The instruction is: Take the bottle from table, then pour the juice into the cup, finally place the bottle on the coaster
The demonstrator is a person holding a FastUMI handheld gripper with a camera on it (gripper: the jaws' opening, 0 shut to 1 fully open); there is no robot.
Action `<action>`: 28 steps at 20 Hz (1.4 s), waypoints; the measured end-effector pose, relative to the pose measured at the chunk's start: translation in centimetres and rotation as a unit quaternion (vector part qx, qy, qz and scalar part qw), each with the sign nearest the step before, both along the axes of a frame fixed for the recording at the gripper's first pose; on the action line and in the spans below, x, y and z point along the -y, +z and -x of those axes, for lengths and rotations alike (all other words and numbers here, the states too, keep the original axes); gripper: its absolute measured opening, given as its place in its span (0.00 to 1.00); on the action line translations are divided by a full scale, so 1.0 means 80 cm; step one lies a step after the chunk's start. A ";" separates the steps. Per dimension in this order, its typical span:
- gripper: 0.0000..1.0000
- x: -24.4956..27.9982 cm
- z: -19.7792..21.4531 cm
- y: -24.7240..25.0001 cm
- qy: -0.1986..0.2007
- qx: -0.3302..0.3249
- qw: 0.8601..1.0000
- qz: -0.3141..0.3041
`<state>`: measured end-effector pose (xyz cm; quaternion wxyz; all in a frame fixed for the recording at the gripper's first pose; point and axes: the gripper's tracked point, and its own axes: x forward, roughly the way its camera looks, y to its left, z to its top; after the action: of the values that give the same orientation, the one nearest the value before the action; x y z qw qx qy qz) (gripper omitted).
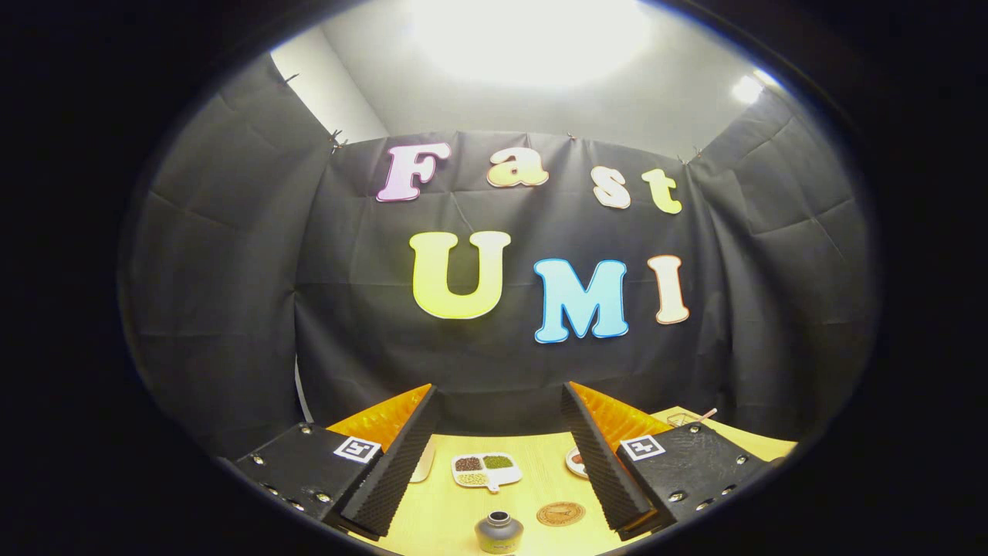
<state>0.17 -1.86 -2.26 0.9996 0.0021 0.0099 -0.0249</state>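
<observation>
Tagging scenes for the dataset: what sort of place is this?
Likely a staged recording booth, not a home: black cloth walls enclose a pale wooden table holding a small grey bottle, round brown coaster and white divided dish. The gripper jaws stand open.

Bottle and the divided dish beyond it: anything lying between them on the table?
No. In the gripper view, bare tabletop runs from the bottle to the divided dish. The coaster sits beside the bottle, off that line. The gripper is open, holding nothing.
</observation>
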 end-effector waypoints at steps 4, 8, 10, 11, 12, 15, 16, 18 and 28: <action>0.98 0.003 -0.003 -0.032 -0.005 -0.010 1.000 0.006; 0.98 0.002 -0.009 -0.064 0.005 0.003 1.000 -0.017; 0.98 0.009 -0.009 -0.091 -0.002 -0.001 1.000 -0.014; 0.98 0.011 -0.010 -0.105 -0.003 -0.006 1.000 -0.012; 0.98 0.013 -0.010 -0.119 -0.006 -0.009 1.000 -0.010; 0.98 0.010 -0.011 -0.163 -0.001 -0.022 1.000 -0.015; 0.98 0.009 -0.012 -0.174 0.002 -0.024 1.000 -0.019; 0.98 0.004 -0.013 -0.198 0.010 -0.024 0.999 -0.024; 0.98 -0.006 -0.021 -0.309 0.027 -0.054 0.998 -0.024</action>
<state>1.86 -1.38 -26.95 0.9976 0.0244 0.0649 0.0020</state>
